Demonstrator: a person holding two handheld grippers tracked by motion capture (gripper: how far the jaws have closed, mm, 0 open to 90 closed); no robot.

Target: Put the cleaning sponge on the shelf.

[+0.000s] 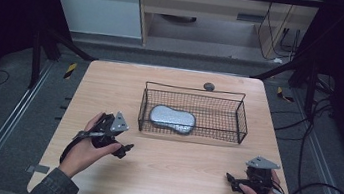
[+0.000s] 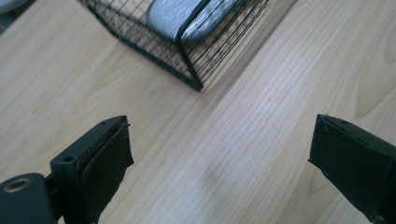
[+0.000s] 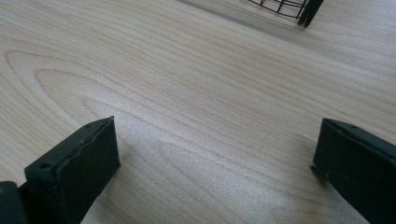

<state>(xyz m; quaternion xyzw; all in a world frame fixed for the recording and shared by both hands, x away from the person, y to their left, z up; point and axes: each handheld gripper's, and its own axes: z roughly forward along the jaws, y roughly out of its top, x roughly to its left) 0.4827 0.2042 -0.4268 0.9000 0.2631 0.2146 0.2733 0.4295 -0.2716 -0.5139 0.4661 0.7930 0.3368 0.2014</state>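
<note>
**Both tools low over tabletop**

Left tool [image 1: 125,150] gripped in left hand [image 1: 86,147], jaws spread wide, empty, aimed at wire basket [image 1: 191,130]. Silver pouch [image 1: 172,118] lying inside basket's left half. Right tool [image 1: 229,180] near tabletop [image 1: 174,178] front edge, jaws apart, empty.

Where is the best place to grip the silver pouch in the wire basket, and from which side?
Probably at the narrow waist of the silver pouch, coming from above with the left tongs. It lies flat in the left part of the wire basket, whose mesh walls block a sideways approach. The waist looks narrowest for the open jaws.
</note>
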